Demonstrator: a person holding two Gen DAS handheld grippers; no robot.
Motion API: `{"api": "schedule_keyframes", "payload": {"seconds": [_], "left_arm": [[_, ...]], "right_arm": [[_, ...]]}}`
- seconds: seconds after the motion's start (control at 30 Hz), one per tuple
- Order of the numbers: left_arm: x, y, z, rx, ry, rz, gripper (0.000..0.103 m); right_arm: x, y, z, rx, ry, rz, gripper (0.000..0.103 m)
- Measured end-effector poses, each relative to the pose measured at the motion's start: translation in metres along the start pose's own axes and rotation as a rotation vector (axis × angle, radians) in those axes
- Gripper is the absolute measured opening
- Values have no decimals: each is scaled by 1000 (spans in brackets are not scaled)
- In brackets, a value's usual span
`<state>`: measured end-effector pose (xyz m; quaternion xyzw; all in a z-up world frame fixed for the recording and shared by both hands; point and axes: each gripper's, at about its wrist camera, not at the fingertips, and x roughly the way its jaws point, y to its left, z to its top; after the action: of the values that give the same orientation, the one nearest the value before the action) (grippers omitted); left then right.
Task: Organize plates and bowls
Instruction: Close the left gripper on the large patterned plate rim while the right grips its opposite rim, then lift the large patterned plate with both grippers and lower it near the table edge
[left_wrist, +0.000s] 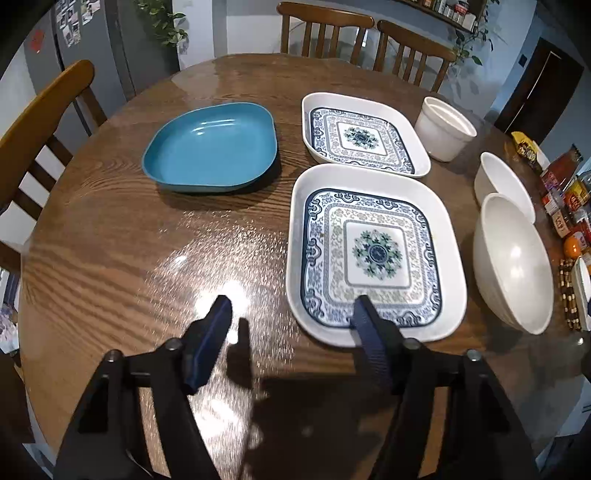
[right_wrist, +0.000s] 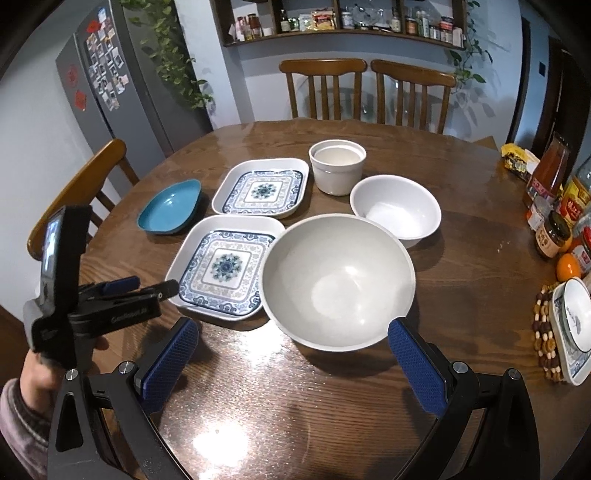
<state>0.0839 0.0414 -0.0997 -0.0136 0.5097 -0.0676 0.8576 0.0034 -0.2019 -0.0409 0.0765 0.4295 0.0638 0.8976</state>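
On the round wooden table (left_wrist: 122, 240) lie a teal plate (left_wrist: 210, 147), a far patterned square plate (left_wrist: 362, 134) and a near patterned square plate (left_wrist: 373, 251). To their right stand a white cup (left_wrist: 443, 129), a small white bowl (left_wrist: 504, 184) and a large white bowl (left_wrist: 513, 258). My left gripper (left_wrist: 293, 310) is low over the near plate's near-left corner, jaws apart: one finger over the plate, the other over bare wood, neither pad pressing it. My right gripper (right_wrist: 291, 328) stands open just before the large bowl (right_wrist: 338, 280), nothing between its fingers.
Jars, bottles and an orange (right_wrist: 567, 267) crowd the table's right edge, beside a small dish on a beaded trivet (right_wrist: 545, 332). Wooden chairs stand at the far side and the left. A hand and sleeve (right_wrist: 22, 398) hold the left gripper (right_wrist: 159, 286).
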Motion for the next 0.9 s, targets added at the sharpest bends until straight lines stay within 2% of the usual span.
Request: {"api": "schedule_keyframes", "payload": {"seconds": [0.13,0.4,0.67,0.9], "left_arm": [[13,0,6,13,16,17,43],[26,1,11,20,38,5,11],[24,5,10,11,63,12,8],[13,18,-7,7,65,69,8]], "right_arm": [[3,-2,1,2,2,-9,103],[7,-5,3,8,9,-14,103],[7,-2,2,8,14,3,103],[6,5,2,-13,9,24,103]]}}
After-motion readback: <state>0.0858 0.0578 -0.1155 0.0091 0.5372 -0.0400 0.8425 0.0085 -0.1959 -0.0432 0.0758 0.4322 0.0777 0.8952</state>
